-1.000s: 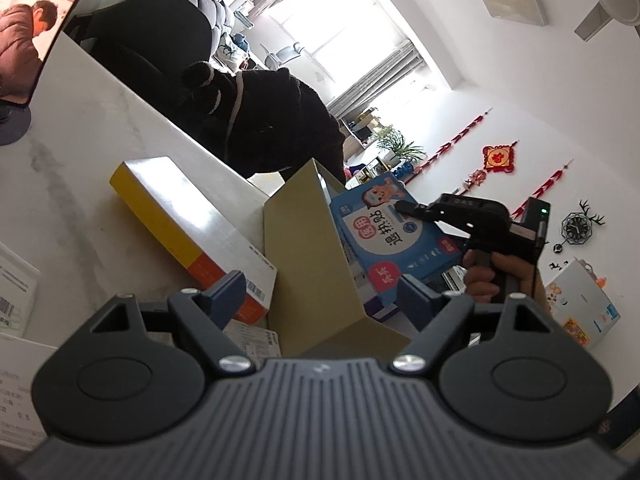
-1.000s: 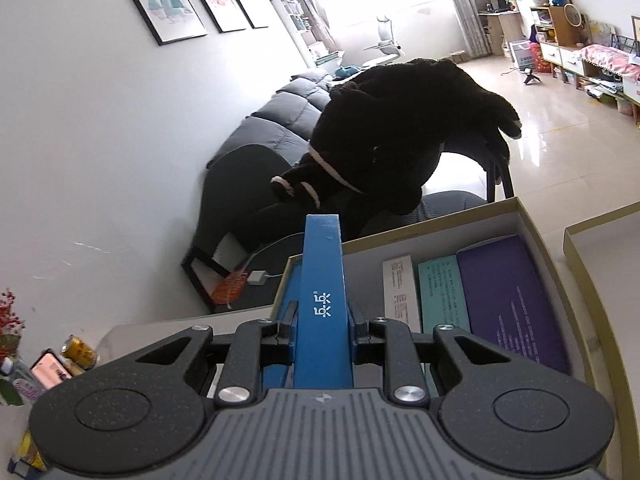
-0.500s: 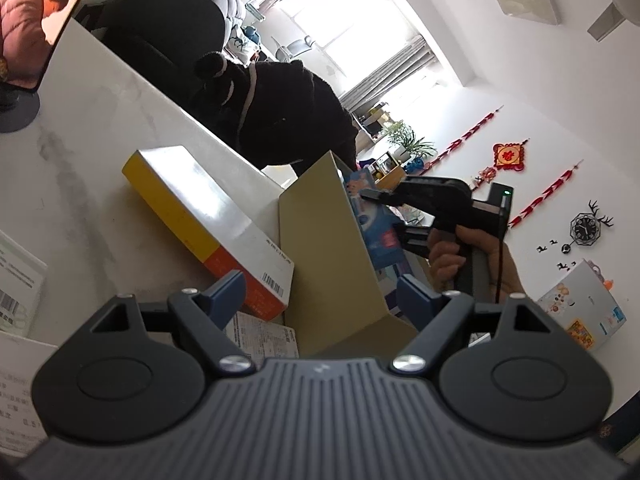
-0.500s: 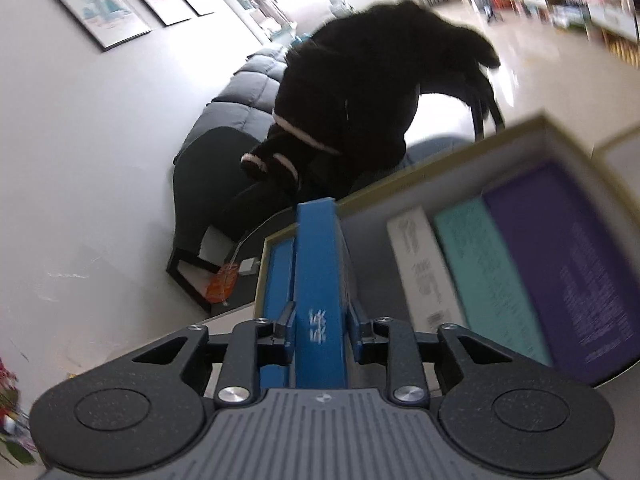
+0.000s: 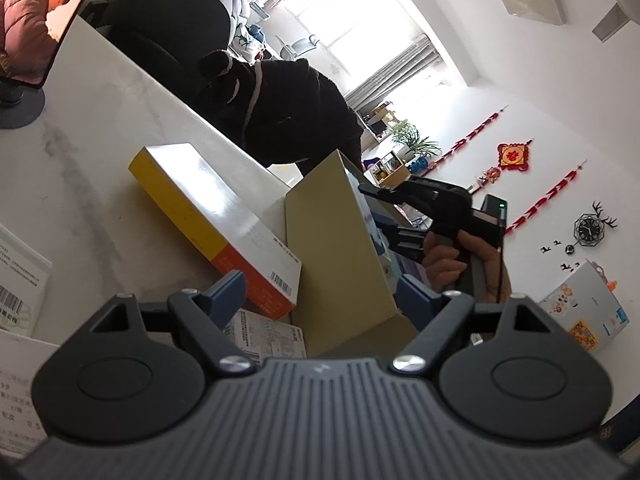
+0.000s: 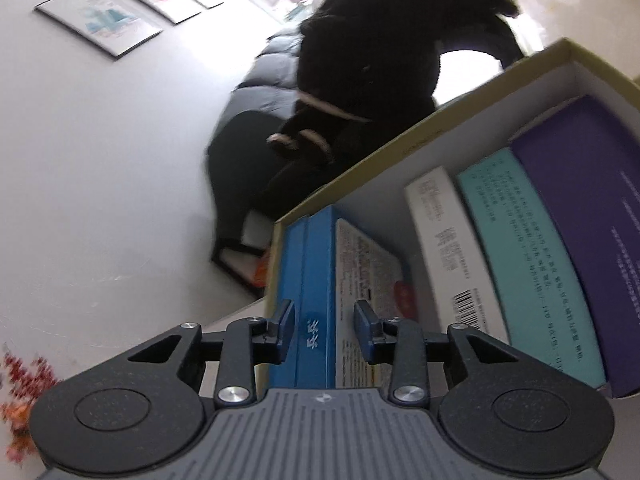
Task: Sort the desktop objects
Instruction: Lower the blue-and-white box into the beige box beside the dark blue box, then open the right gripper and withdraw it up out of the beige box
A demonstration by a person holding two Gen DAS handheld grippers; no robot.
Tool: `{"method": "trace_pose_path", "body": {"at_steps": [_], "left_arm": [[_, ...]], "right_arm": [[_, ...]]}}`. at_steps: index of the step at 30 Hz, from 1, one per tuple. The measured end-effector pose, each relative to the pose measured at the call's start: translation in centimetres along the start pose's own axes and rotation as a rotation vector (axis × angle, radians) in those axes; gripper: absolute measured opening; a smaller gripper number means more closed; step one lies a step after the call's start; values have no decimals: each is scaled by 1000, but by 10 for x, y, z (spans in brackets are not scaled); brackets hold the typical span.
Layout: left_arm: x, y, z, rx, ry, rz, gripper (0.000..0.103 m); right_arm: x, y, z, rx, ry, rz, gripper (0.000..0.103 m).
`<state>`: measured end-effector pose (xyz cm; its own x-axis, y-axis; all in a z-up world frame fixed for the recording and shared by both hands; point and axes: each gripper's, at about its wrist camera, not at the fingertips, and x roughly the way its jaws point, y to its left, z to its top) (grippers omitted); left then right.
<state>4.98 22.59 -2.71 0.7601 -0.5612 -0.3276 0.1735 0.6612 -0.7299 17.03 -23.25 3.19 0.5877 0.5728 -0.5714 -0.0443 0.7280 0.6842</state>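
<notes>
Right wrist view: right gripper fingers parted, straddling flat blue box without clamping — box standing against left wall of olive cardboard tray, beside white, teal and purple cartons. Left gripper wide open, empty — near yellow-and-orange box

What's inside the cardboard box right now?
In the box, left to right: blue box, white box, teal box, purple box. Anything beneath them is hidden.
</notes>
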Motion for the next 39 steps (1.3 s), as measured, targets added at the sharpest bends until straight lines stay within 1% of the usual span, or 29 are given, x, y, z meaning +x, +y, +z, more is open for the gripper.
{"method": "trace_pose_path", "body": {"at_steps": [3, 5, 7, 12, 14, 16, 18, 20, 22, 26, 28, 34, 39], "left_arm": [[0, 1, -1, -5, -2, 2, 83], [-2, 0, -1, -4, -5, 1, 83], [-3, 0, -1, -4, -8, 0, 83], [-7, -1, -3, -3, -16, -1, 83], [-8, 0, -4, -5, -15, -4, 83], [-8, 1, -5, -11, -14, -10, 83], [-8, 1, -5, -12, -14, -12, 83], [-8, 1, -6, -10, -14, -10, 83], [-8, 2, -5, -11, -13, -7, 83], [-7, 5, -4, -18, -16, -3, 83], [-6, 7, -4, -22, -17, -3, 83], [-3, 8, -6, -33, -13, -2, 83], [-3, 6, -7, -32, -12, -6, 83]], "right_arm": [[-7, 8, -5, -82, 26, 1, 42], [-13, 11, -9, -125, 51, 15, 48], [-18, 16, -14, -189, 74, 22, 50], [-30, 34, -31, -450, 145, -3, 50], [-33, 39, -39, -538, 168, 1, 56], [-35, 43, -45, -612, 192, 0, 57], [-34, 45, -50, -674, 203, -14, 57], [-32, 47, -55, -734, 214, -28, 53], [-32, 49, -59, -800, 222, -34, 52], [-31, 53, -68, -933, 215, -41, 40], [-31, 55, -73, -993, 208, -50, 38], [-27, 57, -76, -1054, 185, -65, 38], [-26, 56, -75, -1044, 179, -61, 38]]}}
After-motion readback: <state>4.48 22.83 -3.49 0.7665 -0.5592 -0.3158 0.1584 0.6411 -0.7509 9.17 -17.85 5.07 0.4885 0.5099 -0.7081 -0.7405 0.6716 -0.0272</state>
